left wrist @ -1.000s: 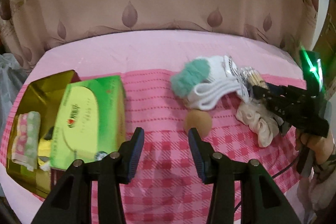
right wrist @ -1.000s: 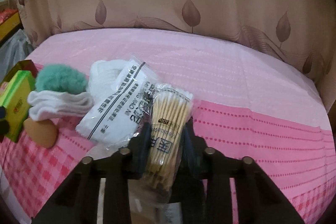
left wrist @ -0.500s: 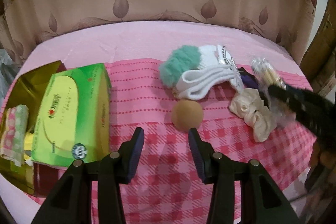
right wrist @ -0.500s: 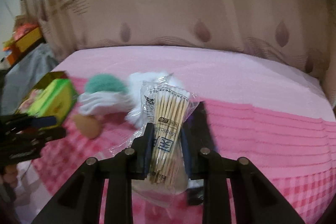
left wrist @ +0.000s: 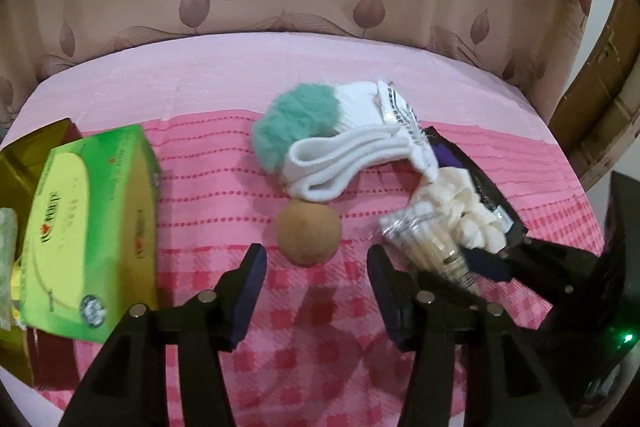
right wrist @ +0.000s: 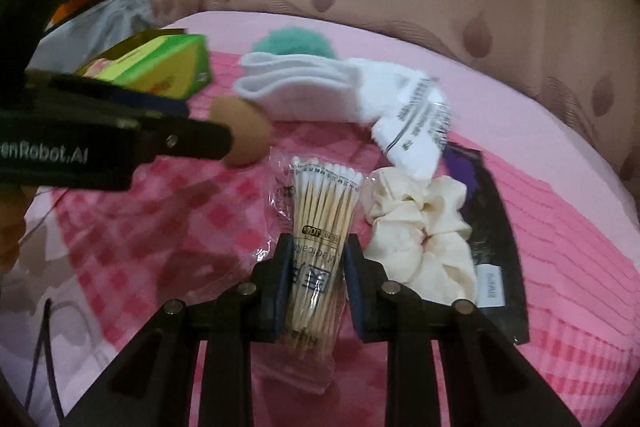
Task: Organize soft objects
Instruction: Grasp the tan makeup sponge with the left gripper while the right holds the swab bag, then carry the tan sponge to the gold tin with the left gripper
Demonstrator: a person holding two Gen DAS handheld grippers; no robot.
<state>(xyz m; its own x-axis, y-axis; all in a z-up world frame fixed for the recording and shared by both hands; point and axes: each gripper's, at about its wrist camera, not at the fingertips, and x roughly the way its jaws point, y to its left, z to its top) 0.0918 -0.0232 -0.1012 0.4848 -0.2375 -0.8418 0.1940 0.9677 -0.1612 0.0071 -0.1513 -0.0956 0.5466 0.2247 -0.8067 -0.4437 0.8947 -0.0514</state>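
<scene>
Only the right wrist view shows cotton swabs (right wrist: 320,223) clamped, seemingly firmly.

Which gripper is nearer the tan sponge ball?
Left. The left gripper hangs open just short of the tan sponge ball; the right gripper, shut on the cotton swab pack, sits off to its side.

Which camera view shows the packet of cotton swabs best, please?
The right wrist view: the packet of cotton swabs is central and whole, clamped in the right gripper, its swab tips and label visible. The left wrist view shows only part of it, partly behind that camera's own finger.
</scene>
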